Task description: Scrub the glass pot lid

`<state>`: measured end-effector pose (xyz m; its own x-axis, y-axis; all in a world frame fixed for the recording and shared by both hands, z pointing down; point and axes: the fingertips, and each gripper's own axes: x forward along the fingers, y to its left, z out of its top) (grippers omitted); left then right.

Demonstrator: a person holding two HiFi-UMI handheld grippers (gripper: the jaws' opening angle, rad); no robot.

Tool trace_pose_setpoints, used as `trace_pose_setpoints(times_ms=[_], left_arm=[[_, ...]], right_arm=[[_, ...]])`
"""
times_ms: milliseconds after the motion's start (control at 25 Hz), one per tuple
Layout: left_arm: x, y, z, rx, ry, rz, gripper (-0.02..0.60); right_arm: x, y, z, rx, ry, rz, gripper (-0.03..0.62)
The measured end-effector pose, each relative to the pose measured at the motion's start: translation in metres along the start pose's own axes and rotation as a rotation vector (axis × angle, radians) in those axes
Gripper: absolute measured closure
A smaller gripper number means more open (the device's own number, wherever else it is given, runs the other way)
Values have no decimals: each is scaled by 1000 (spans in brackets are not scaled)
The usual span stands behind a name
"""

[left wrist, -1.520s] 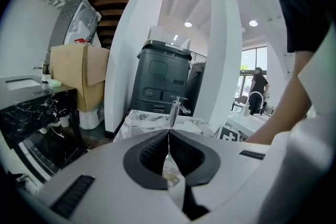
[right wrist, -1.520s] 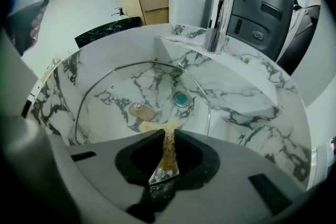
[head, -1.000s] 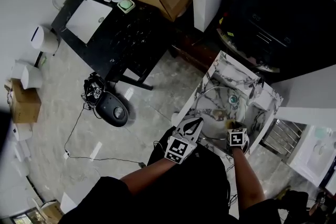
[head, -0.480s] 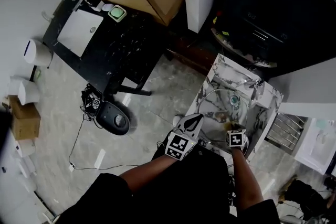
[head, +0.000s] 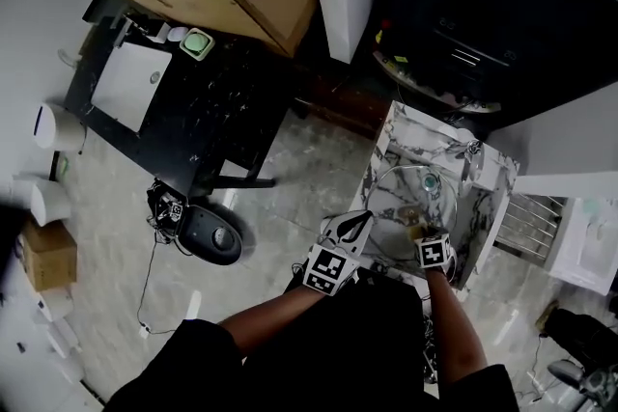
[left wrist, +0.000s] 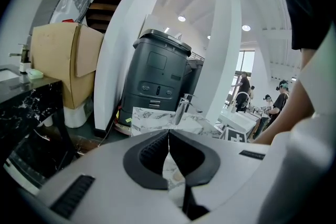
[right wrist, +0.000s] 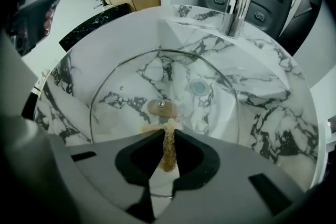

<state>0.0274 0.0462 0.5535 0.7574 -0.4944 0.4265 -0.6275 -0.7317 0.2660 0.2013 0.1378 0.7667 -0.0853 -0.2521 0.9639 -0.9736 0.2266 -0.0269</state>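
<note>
Right claw point(right wrist: 167, 134) pinches a scrub pad point(right wrist: 167, 152), left claw point(left wrist: 168, 135) closed empty; the brittle, likely slippery glass pot lid point(right wrist: 126, 94) seems best steadied by its rim.

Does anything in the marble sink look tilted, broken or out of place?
Nothing looks damaged. The round glass pot lid lies in the white marble sink screw side up, seemingly upside down. The right gripper holds a brown scrub pad.
</note>
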Motion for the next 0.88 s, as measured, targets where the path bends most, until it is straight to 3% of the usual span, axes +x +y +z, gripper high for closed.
trace_pose_setpoints(times_ms=[560, 880], left_arm=[[-4, 29, 3, -13, -2, -35, 565], [-5, 36, 11, -17, -9, -52, 565]], right_arm=[[9, 42, 32, 48, 41, 35, 530], [8, 64, 38, 8, 75, 74, 530]])
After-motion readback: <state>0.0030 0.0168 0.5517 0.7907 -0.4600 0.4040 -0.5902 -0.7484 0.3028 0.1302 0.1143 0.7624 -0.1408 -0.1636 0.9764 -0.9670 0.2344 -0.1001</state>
